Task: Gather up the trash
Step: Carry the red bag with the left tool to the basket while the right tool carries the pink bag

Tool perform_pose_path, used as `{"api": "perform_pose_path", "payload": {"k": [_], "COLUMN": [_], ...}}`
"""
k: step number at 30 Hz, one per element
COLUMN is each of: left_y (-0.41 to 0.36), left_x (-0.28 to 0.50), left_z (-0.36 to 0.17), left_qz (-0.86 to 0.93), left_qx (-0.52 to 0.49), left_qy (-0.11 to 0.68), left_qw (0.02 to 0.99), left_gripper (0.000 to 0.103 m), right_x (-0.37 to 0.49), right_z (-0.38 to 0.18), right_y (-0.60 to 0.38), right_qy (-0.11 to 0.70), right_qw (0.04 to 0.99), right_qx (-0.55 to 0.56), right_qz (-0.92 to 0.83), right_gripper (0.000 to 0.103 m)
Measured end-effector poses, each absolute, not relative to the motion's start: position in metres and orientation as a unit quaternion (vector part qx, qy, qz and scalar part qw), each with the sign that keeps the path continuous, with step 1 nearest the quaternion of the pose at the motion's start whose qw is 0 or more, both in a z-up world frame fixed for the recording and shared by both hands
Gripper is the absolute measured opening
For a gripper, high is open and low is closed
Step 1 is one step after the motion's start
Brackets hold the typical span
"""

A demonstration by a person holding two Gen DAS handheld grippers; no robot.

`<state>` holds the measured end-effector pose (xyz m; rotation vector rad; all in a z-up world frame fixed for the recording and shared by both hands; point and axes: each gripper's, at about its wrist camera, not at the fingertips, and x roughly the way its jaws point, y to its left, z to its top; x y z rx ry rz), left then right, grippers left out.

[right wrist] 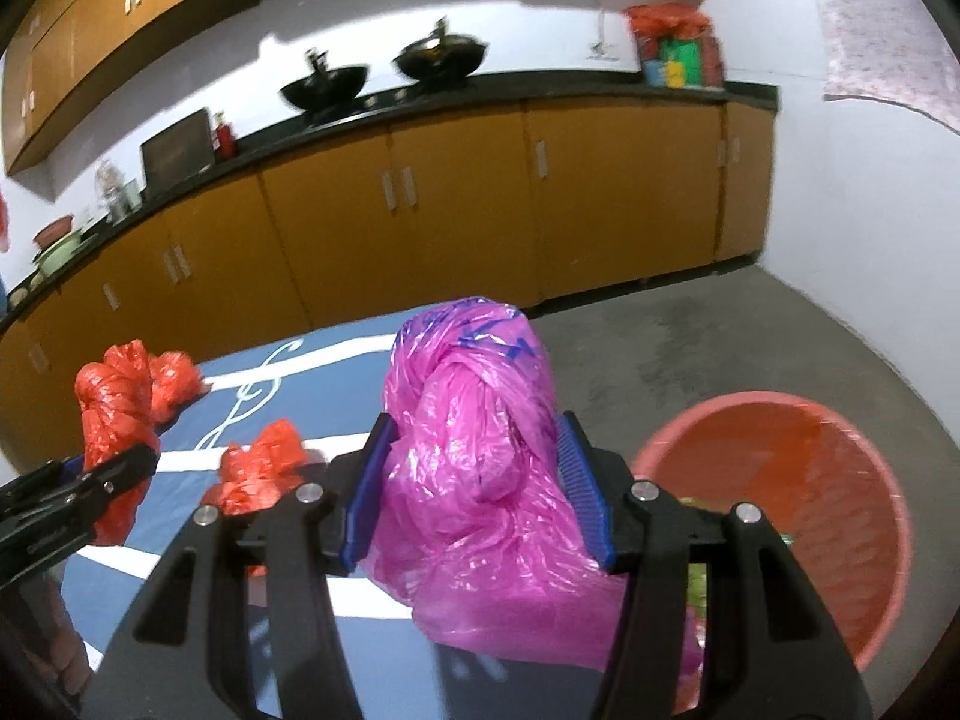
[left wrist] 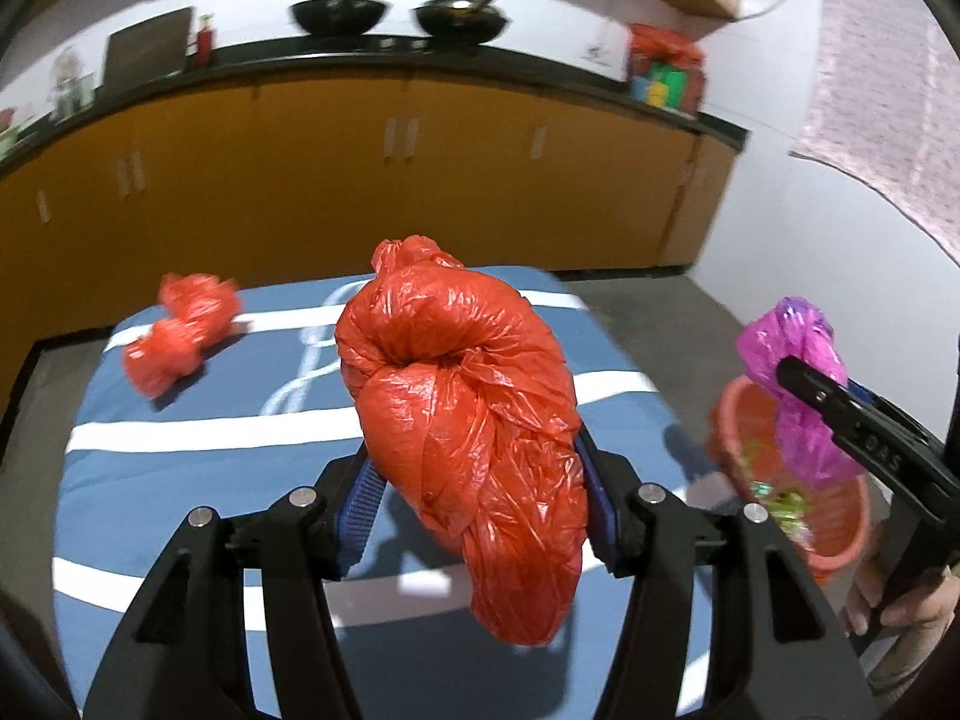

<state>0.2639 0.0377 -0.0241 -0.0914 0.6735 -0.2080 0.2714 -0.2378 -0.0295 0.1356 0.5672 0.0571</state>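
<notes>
While the red basket stands on the floor beside the table with bits of green litter inside, letters reading "DAS" show on the right gripper, which pinches a knotted pink bag. Partly spread, the left gripper clamps a knotted red bag; a second red bag lies on the table.

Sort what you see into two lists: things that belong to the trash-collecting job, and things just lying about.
Job:
- red bag in left hand-held gripper
- pink bag in right hand-held gripper
- red bag on table
- bin

Lying about:
- two woks
- fire extinguisher
- basket on counter
</notes>
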Motion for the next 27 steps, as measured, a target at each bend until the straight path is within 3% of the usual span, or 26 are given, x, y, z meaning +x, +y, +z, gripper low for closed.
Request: {"api": "perform_pose_path", "payload": {"k": [15, 27], "left_y": [-0.105, -0.176], "left_x": [0.256, 0.263], "left_z": [-0.022, -0.039], "left_qz": [-0.243, -0.295], "left_qx": [0.004, 0.051], "left_qy": [0.325, 0.339], "left_qw": [0.914, 0.892], "left_gripper": [0.057, 0.057], "right_x": [0.214, 0.206], "right_z": [-0.031, -0.045], "right_y": [-0.385, -0.435], "right_qy": [0.266, 0.268], "right_qw": [0.953, 0.946], "right_qx": [0.112, 0.136], "right_qz": [-0.092, -0.12], "right_gripper": [0.054, 0.053]}}
